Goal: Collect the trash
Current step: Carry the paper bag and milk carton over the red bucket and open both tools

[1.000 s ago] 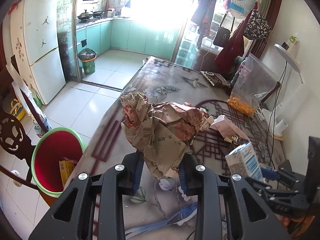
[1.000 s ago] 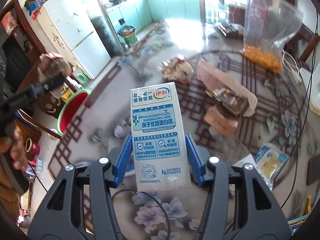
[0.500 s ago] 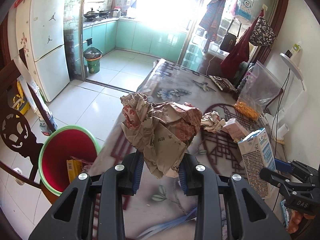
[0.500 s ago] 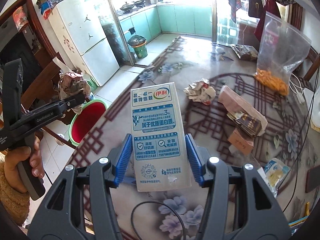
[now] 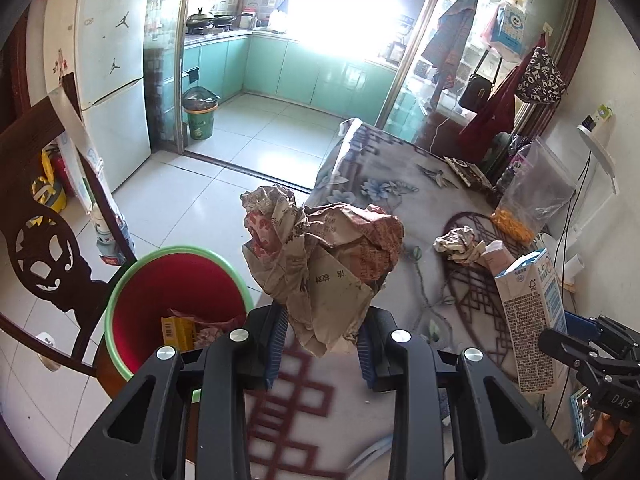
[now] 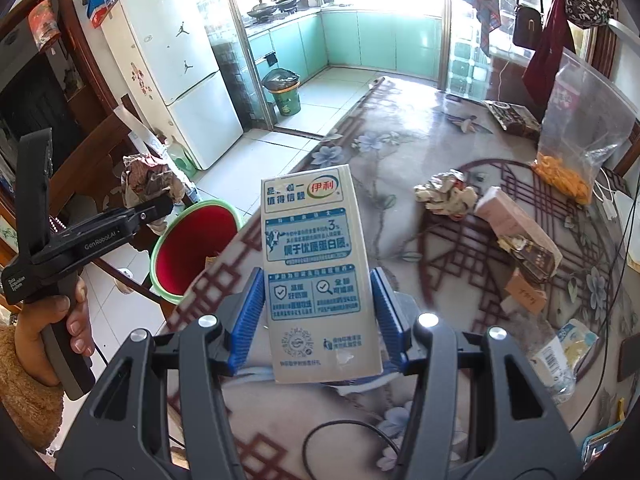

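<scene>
Both hands are loaded! The left gripper has its blue pads clamped on the crumpled brown paper wad, dead centre of the left view, with the red, green-rimmed plastic bin waiting at lower left, just beyond the table edge. The right gripper pinches the tall white-and-blue milk carton upright, centre frame, over the floral tablecloth. The risks: the wad is held only by its lower tip and could tear free short of the rim, landing on the floor tiles. Releasing both together, the carton could glance off the rim or the wad and miss the bin.
</scene>
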The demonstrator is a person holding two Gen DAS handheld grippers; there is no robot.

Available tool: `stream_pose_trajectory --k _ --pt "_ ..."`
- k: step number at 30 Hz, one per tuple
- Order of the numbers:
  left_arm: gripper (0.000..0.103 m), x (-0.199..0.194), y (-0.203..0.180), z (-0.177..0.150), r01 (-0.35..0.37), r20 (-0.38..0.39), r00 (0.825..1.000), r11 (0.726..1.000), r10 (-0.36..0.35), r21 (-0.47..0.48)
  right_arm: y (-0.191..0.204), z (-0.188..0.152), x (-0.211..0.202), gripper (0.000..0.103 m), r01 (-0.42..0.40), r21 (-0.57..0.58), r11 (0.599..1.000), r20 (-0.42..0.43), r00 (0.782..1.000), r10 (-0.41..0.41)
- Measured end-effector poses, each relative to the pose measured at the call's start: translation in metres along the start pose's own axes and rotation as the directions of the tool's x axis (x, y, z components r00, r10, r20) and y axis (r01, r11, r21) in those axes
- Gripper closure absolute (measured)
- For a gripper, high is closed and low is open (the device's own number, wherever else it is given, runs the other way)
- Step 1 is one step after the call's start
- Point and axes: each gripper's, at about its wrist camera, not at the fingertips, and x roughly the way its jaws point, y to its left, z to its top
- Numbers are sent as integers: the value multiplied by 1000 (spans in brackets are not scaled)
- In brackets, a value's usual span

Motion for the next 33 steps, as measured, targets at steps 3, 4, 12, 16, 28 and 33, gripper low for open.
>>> stream_pose_trajectory --k 3,4,12,16,28,33 --pt "75 0 18 1 -6 -6 1000 1000 6 -4 16 3 5 51 -3 -3 1000 1 1000 3" --pt "75 1 25 2 -9 -8 1000 1000 9 -6 23 4 7 51 -5 -5 1000 1 1000 5" --pt "75 1 71 8 -29 -15 999 999 28 -14 64 14 27 51 -25 -24 999 -8 1000 25" --pt "75 9 94 8 -54 -32 998 998 53 -21 81 18 45 51 -57 -21 998 -33 998 56" --pt "74 37 158 0 -124 -127 986 988 112 -96 134 32 116 51 -143 -42 989 -168 977 134" --pt "73 48 172 0 -128 -151 982 985 111 -111 149 40 135 51 -154 -56 987 -200 970 140"
